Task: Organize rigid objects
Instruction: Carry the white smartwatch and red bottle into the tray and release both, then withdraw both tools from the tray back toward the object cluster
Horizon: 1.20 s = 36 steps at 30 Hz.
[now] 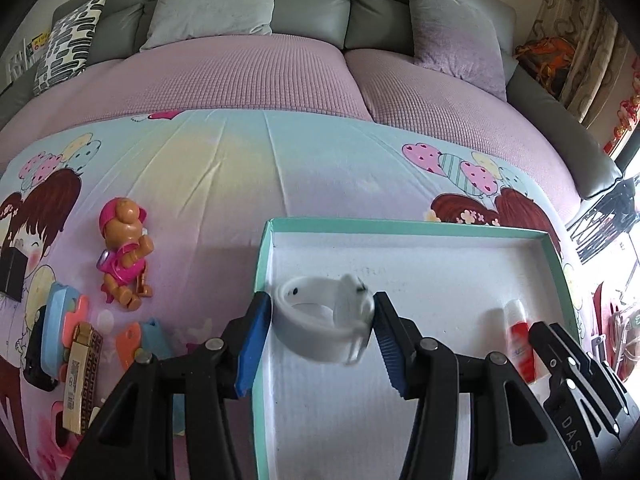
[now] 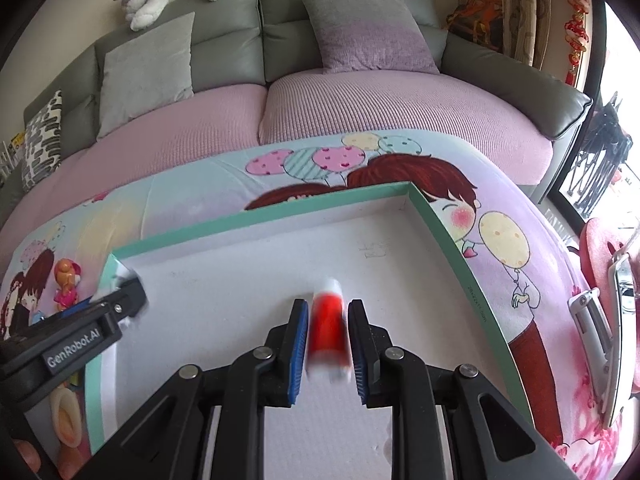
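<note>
A shallow teal-rimmed box (image 1: pixel 404 227) with a white inside lies on the cartoon sheet; it also shows in the right wrist view (image 2: pixel 256 216). My left gripper (image 1: pixel 320 320) is shut on a white wristband watch (image 1: pixel 320 320) and holds it over the box's left part. My right gripper (image 2: pixel 328 336) has a red and white tube (image 2: pixel 329 332) between its blue pads, over the box floor; the tube is blurred and small gaps show beside it. In the left wrist view the tube (image 1: pixel 519 338) and right gripper (image 1: pixel 560 356) sit at the box's right.
Left of the box lie a brown and pink toy figure (image 1: pixel 126 250), blue and orange shaped pieces (image 1: pixel 60 320), a gold-brown small box (image 1: pixel 82 376) and a black object (image 1: pixel 34 356). A sofa with cushions (image 1: pixel 216 0) stands behind. A chair (image 2: pixel 600 320) is at the right.
</note>
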Available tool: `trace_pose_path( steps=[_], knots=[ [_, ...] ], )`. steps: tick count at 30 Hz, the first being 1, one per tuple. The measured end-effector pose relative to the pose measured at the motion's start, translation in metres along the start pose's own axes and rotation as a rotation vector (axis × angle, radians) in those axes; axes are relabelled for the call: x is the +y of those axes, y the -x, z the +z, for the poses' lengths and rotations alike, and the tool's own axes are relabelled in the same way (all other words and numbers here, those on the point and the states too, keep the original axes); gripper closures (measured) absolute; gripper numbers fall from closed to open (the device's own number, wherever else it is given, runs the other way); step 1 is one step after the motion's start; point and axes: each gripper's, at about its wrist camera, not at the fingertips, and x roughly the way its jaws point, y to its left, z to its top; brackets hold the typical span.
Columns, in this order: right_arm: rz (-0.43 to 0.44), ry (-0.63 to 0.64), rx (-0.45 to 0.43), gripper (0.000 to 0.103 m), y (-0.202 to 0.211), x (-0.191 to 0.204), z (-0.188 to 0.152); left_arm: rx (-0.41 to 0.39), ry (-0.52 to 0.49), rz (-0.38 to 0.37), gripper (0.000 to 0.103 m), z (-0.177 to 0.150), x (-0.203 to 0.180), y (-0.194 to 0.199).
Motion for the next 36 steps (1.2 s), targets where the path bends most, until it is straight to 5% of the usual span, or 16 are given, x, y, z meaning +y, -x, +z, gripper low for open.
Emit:
trace_pose_path(
  steps=[5, 12, 16, 22, 31, 36],
  knots=[
    [-0.013, 0.015, -0.014, 0.081, 0.006, 0.003, 0.003, -0.02, -0.003, -0.016, 0.05, 0.001, 0.0, 0.013],
    [-0.018, 0.021, -0.034, 0.076, 0.011, 0.004, 0.005, -0.084, -0.011, -0.034, 0.025, 0.005, -0.005, 0.037],
    [-0.046, 0.028, -0.043, 0.044, 0.011, 0.004, 0.005, -0.118, -0.006, -0.012, 0.016, 0.007, -0.002, 0.046],
    [-0.048, 0.033, -0.062, 0.033, 0.012, 0.003, 0.006, -0.152, 0.071, 0.039, 0.011, 0.007, 0.016, 0.05],
    [-0.022, 0.044, -0.078, 0.0, 0.014, 0.012, 0.005, -0.179, 0.094, 0.133, 0.011, -0.003, 0.033, 0.059],
    [-0.04, 0.078, -0.114, 0.0, 0.018, 0.022, 0.006, -0.192, 0.154, 0.139, 0.004, -0.01, 0.053, 0.068]
  ],
)
